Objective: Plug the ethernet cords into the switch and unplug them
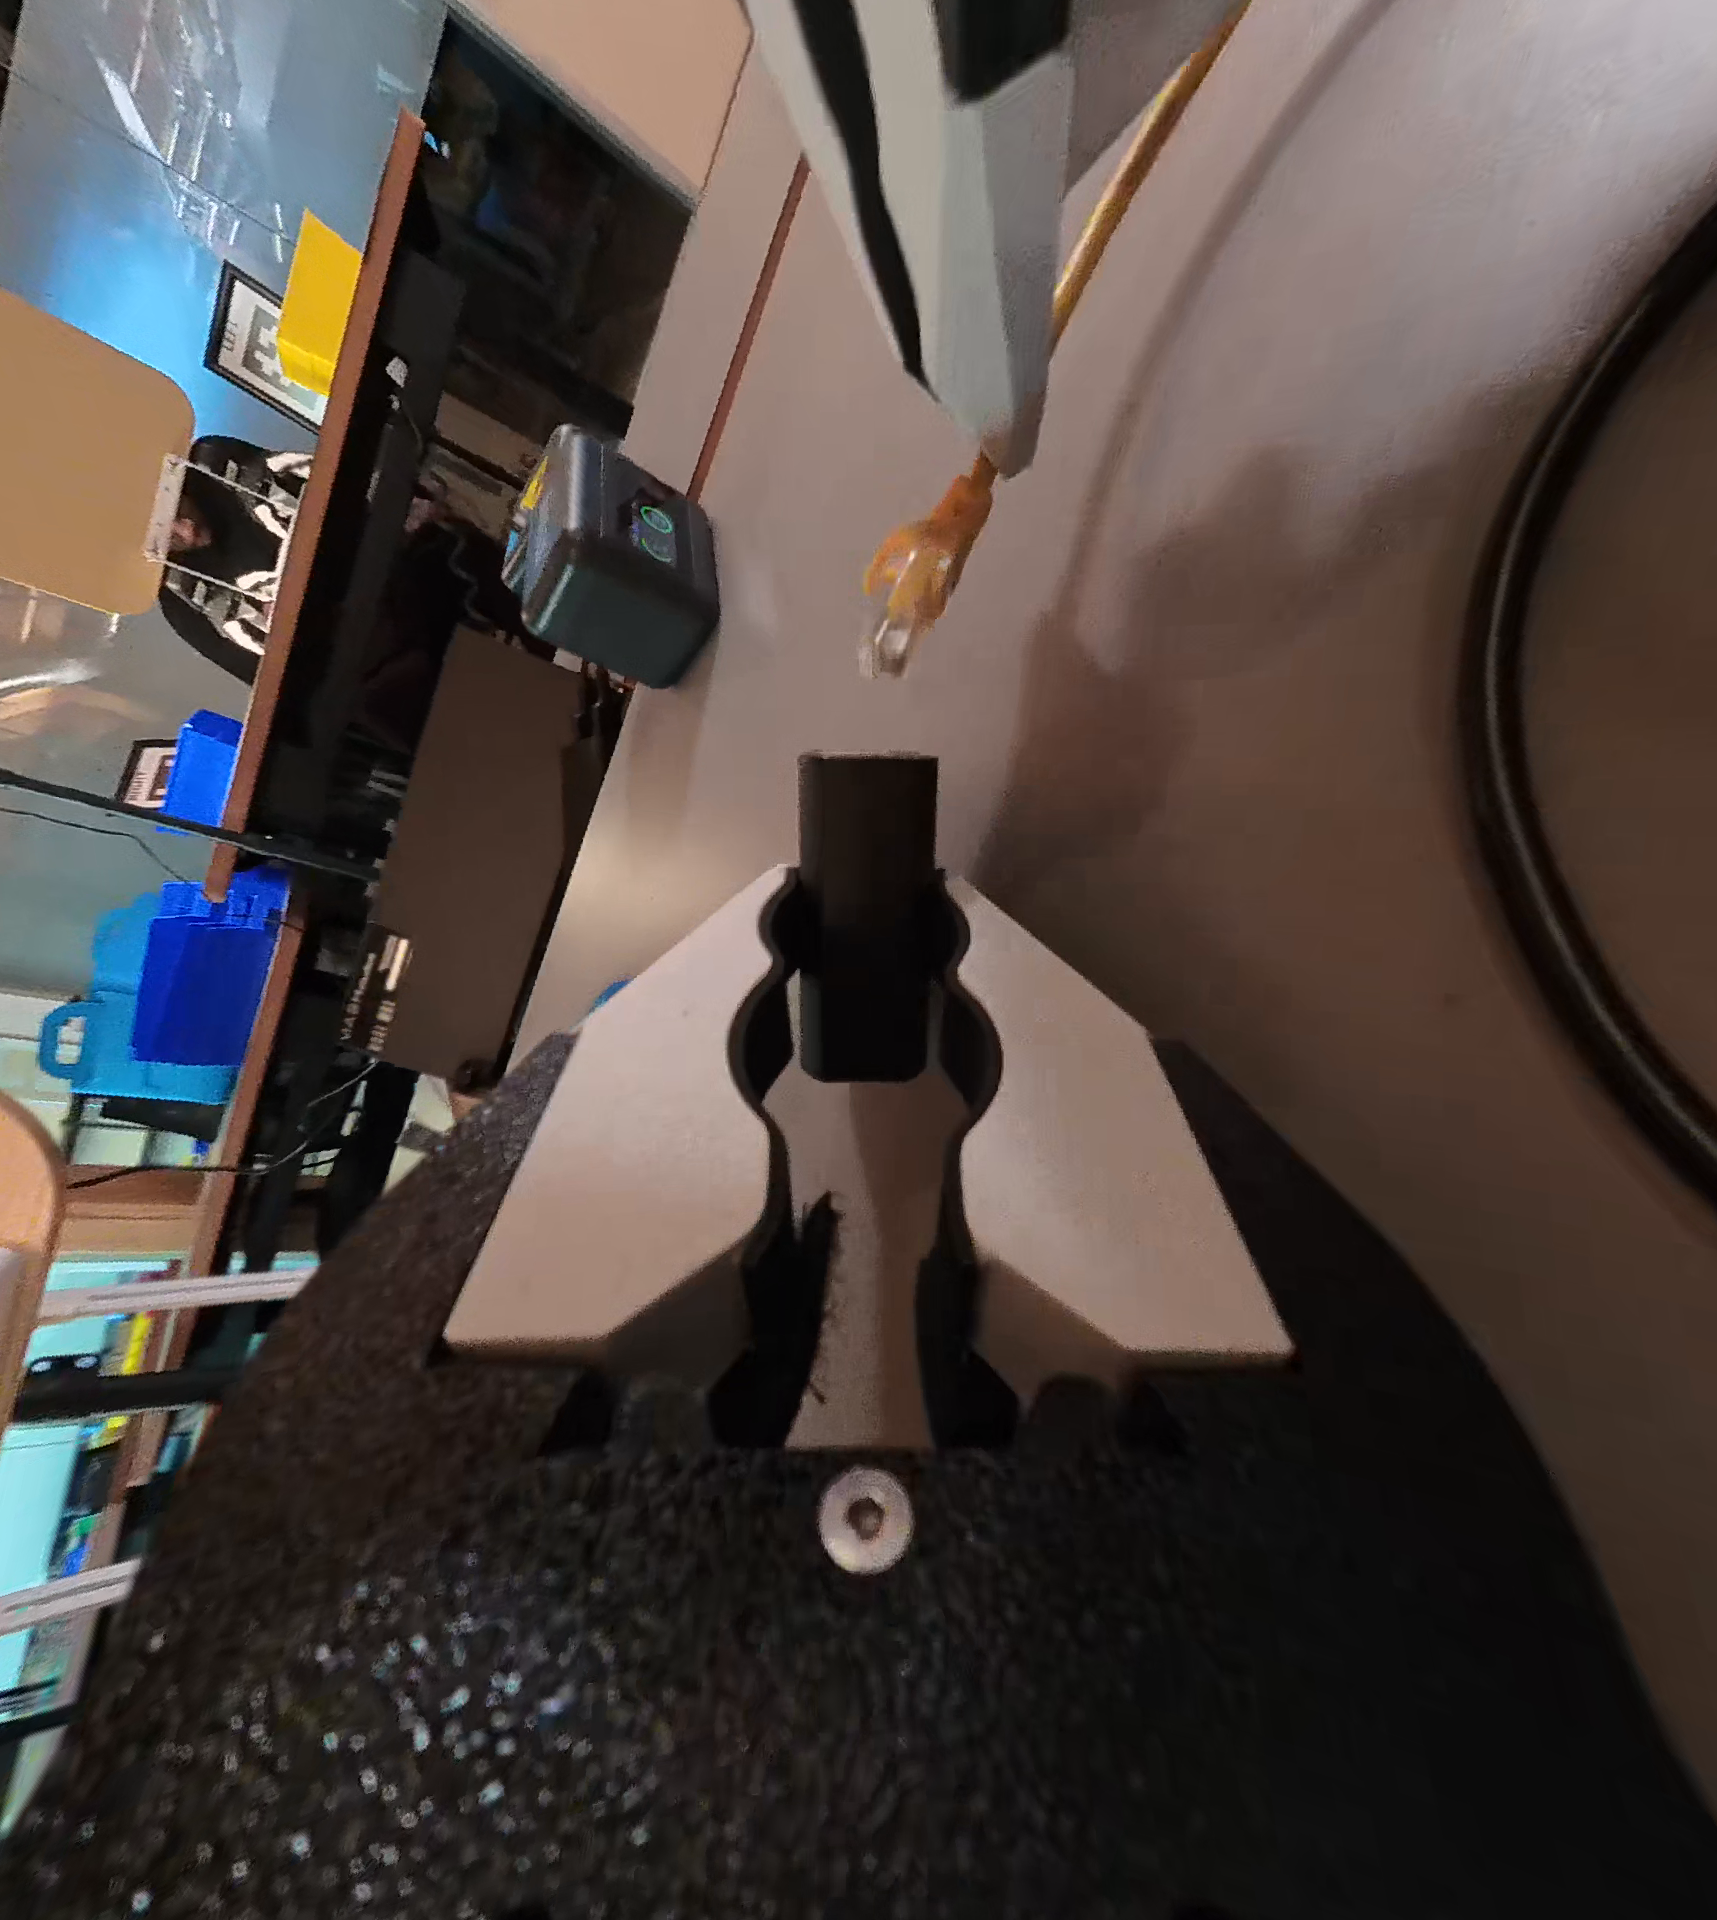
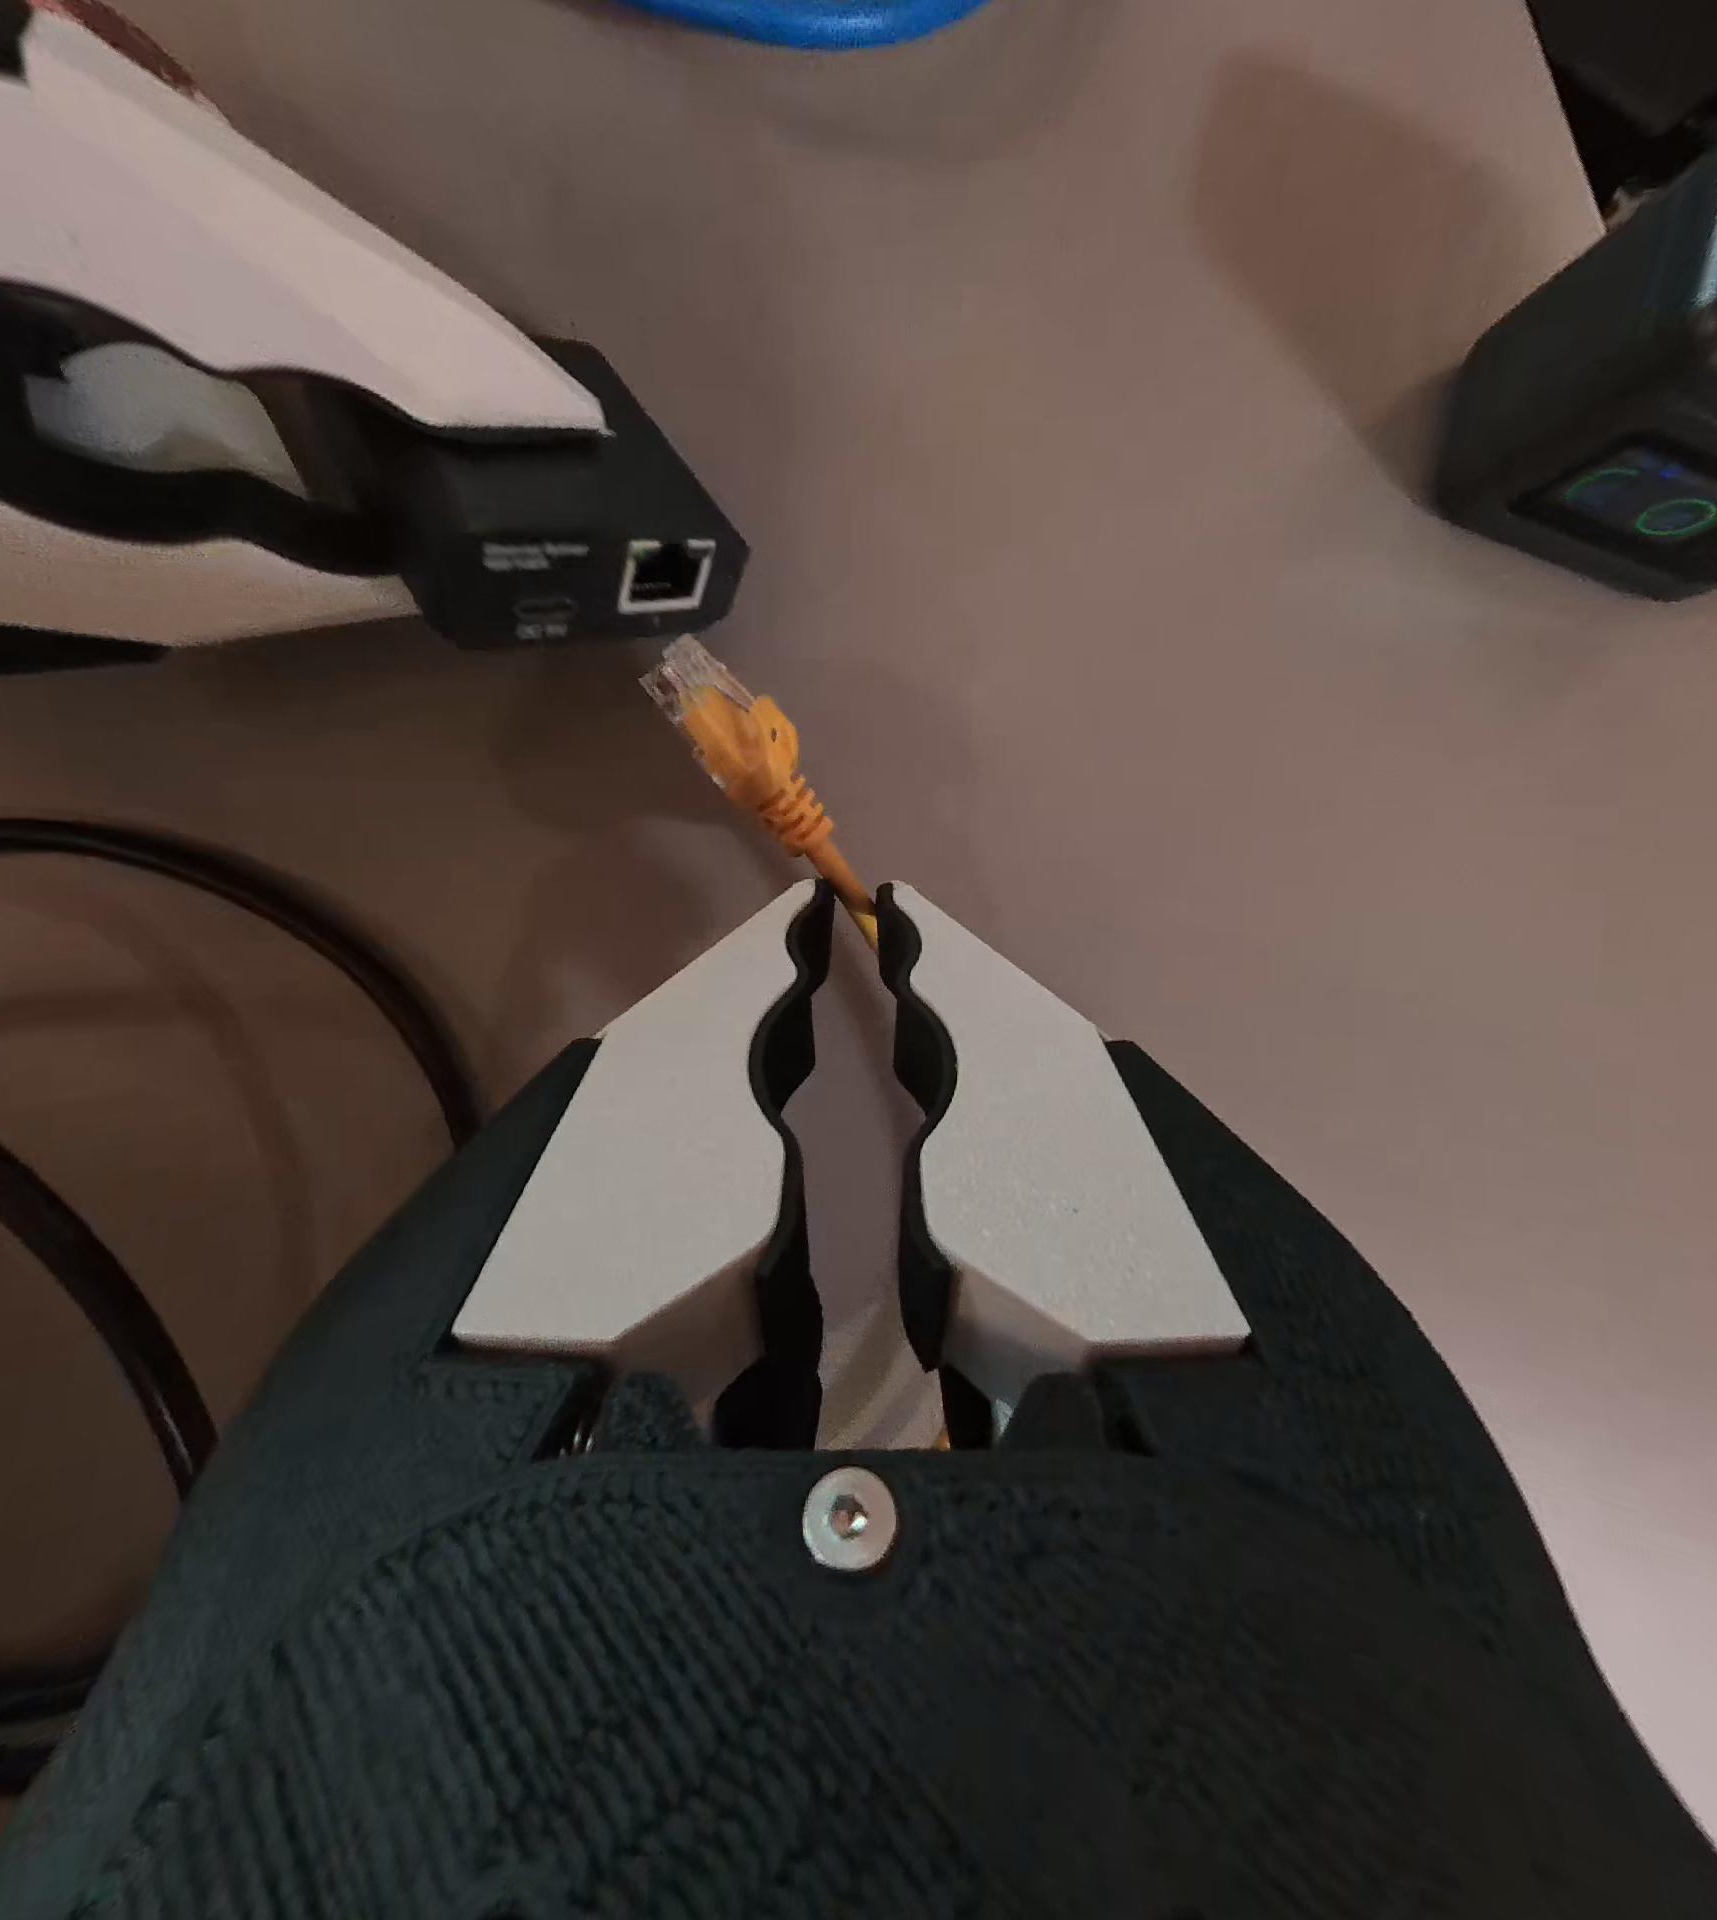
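My left gripper [image 1: 866, 883] is shut on a small black switch box [image 1: 866, 831], held above the table. In the right wrist view the switch [image 2: 573, 561] shows its empty port [image 2: 665, 574] facing my right gripper [image 2: 854, 894]. My right gripper is shut on an orange ethernet cord [image 2: 838, 862]. The cord's clear plug [image 2: 688, 681] sits just below and in front of the port, not inserted. In the left wrist view the right gripper [image 1: 994, 457] comes in from the top with the orange plug [image 1: 911, 592] hanging near the switch's end.
A dark boxy device with a lit green-ringed screen [image 2: 1664, 416] [image 1: 615, 561] stands near the table edge. A black cable [image 2: 210, 904] [image 1: 1560, 831] loops on the table. A blue cable coil [image 2: 812, 21] lies at the far side. Desks and blue bins stand beyond. My right fingertips sit around 8 cm from my left ones.
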